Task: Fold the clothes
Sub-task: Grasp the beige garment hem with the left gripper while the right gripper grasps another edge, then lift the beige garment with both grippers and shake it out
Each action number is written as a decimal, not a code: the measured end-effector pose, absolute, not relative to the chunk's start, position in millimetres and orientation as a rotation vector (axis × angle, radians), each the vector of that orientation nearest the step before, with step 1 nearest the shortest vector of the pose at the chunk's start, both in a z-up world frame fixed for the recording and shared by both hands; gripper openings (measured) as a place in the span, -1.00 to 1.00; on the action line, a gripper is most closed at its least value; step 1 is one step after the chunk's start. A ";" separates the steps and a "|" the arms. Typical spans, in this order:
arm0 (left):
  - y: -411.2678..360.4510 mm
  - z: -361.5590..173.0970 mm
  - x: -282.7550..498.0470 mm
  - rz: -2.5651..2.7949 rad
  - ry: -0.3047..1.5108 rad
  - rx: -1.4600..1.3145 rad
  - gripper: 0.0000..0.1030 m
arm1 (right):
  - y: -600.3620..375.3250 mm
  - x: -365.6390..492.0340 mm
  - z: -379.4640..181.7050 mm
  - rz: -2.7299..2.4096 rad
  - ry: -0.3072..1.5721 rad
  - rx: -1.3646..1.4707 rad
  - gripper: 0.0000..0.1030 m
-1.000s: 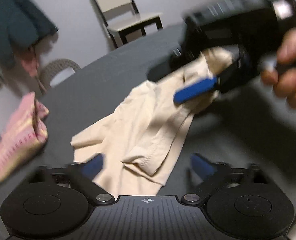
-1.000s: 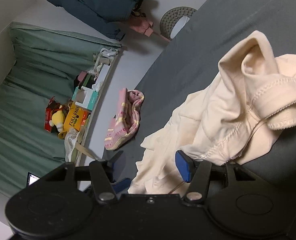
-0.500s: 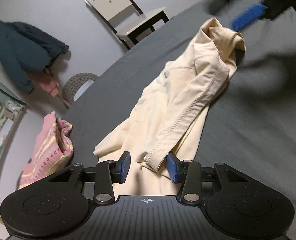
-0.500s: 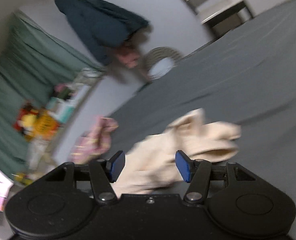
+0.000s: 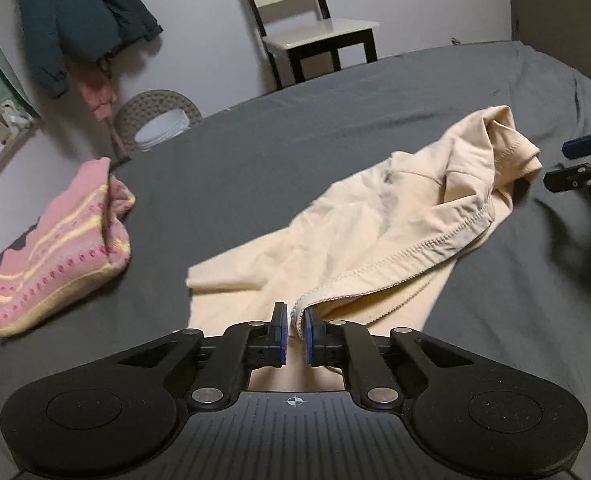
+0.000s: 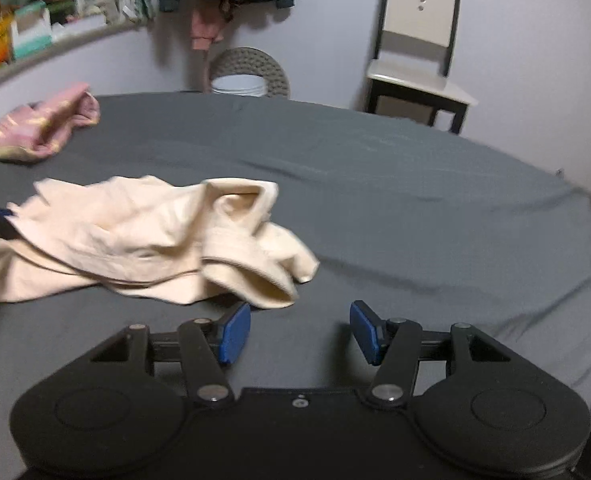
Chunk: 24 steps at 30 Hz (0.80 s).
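A cream garment point(image 5: 395, 216) lies crumpled across the dark grey sheet point(image 5: 335, 92). My left gripper point(image 5: 294, 330) is shut on the stitched hem of its near corner. In the right wrist view the same cream garment point(image 6: 143, 236) lies just ahead and left of my right gripper point(image 6: 300, 332), which stands open over bare sheet with nothing between its fingers. That right gripper point(image 5: 575, 164) also shows at the right edge of the left wrist view, clear of the cloth. A folded pink striped garment point(image 5: 59, 248) rests at the left.
A chair point(image 5: 311, 28) stands behind the bed, next to a woven basket point(image 5: 159, 120) holding white plates. A dark jacket point(image 5: 75, 20) hangs on the wall. A shelf point(image 6: 27, 36) with boxes runs along the left wall. The pink garment point(image 6: 43, 124) lies far left.
My left gripper has closed on the cream garment's hem. My right gripper let go of the far end, pulled back to the right and now hovers open beside it.
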<state>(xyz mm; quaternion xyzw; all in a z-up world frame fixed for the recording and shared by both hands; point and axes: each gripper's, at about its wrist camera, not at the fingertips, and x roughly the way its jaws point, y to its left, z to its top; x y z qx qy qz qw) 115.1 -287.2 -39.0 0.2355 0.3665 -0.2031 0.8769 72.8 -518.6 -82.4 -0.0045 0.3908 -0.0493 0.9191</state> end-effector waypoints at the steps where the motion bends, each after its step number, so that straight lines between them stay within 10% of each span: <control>1: -286.6 -38.7 115.4 -0.426 0.769 0.486 -0.84 | -522.1 74.1 -82.1 -0.105 0.800 0.016 0.04; 10: -283.5 -42.1 117.0 -0.435 0.785 0.444 -0.84 | -529.3 87.6 -98.5 -0.088 0.784 0.073 -0.29; 14: -280.7 -38.9 115.8 -0.421 0.766 0.425 -0.84 | -519.2 98.9 -103.2 -0.110 0.742 0.019 -0.95; 24: -244.3 26.5 104.8 -0.349 0.521 0.331 -0.92 | -473.7 36.1 -21.6 -0.368 0.392 -0.262 -0.96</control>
